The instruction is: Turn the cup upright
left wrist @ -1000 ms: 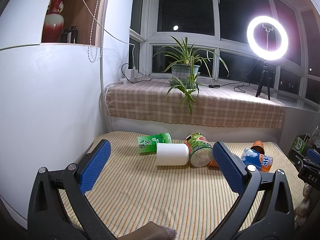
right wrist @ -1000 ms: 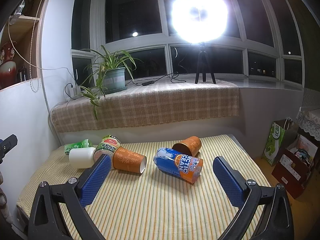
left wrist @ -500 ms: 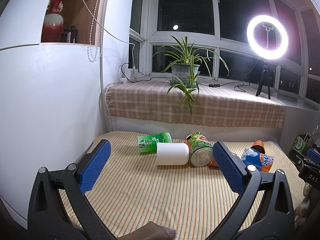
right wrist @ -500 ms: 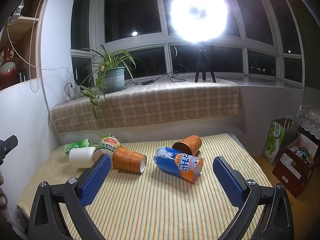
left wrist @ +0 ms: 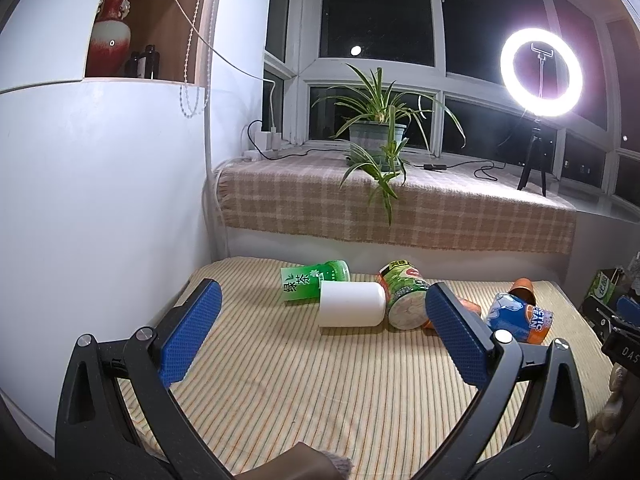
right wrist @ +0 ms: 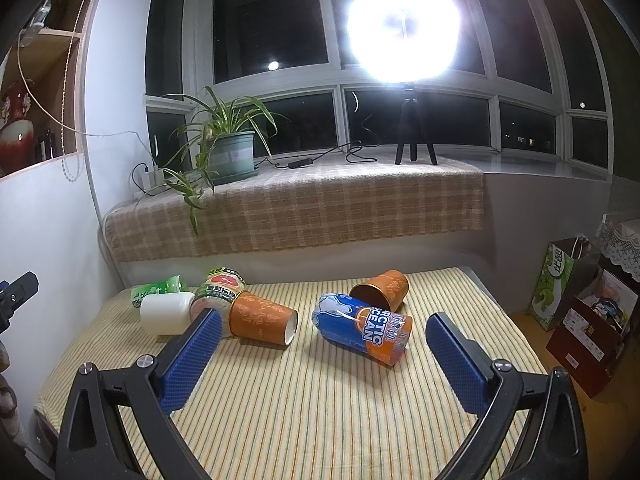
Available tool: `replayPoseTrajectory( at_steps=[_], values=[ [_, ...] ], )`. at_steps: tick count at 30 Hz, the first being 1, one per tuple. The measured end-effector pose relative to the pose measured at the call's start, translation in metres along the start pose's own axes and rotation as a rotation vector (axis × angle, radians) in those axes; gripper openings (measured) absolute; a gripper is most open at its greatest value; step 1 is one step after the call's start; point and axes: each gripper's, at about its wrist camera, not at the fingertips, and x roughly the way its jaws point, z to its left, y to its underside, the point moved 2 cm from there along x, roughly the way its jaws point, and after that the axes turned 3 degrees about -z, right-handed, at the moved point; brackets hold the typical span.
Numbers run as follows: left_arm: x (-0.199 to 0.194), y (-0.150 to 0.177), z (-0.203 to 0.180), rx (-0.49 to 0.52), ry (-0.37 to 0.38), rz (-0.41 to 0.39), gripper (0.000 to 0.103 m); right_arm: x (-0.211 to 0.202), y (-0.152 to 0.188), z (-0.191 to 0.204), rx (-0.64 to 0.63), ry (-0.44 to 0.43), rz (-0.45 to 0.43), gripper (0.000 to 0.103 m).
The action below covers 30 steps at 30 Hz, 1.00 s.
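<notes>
Cups lie tipped over on the striped table (right wrist: 320,420).
I hold my left gripper (left wrist: 320,320) and right gripper (right wrist: 324,344) spread wide, empty, short of the white cup (left wrist: 351,309).

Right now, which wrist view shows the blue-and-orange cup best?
Right wrist: the blue-and-orange cup lies on its side, whole, between the open fingers. Left wrist catches it only small at the far right, partly hidden by a finger.

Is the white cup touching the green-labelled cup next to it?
Touching: left wrist view shows the white cup closed end pressed against the green-labelled cup, no gap.
</notes>
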Motion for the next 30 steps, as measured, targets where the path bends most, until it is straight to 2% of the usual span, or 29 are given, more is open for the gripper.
replayPoseTrajectory(
  at_steps=[7,13,19,25,30],
  values=[
    [0.006,0.004,0.002,0.005,-0.007,0.012,0.103,0.009,-0.004,0.005,-0.003,-0.02,0.017,0.103],
    [0.016,0.013,0.016,-0.019,0.002,0.066,0.103,0.025,-0.014,0.014,-0.018,-0.076,0.041,0.103],
    [0.017,0.026,0.042,-0.035,-0.051,0.094,0.103,0.052,-0.034,0.042,-0.093,-0.211,0.074,0.103],
    [0.016,0.036,0.072,-0.044,-0.099,0.116,0.103,0.076,-0.051,0.099,-0.295,-0.34,0.079,0.1],
    [0.018,0.044,0.09,-0.054,-0.124,0.139,0.103,0.103,-0.06,0.148,-0.416,-0.475,0.14,0.093]
  ],
)
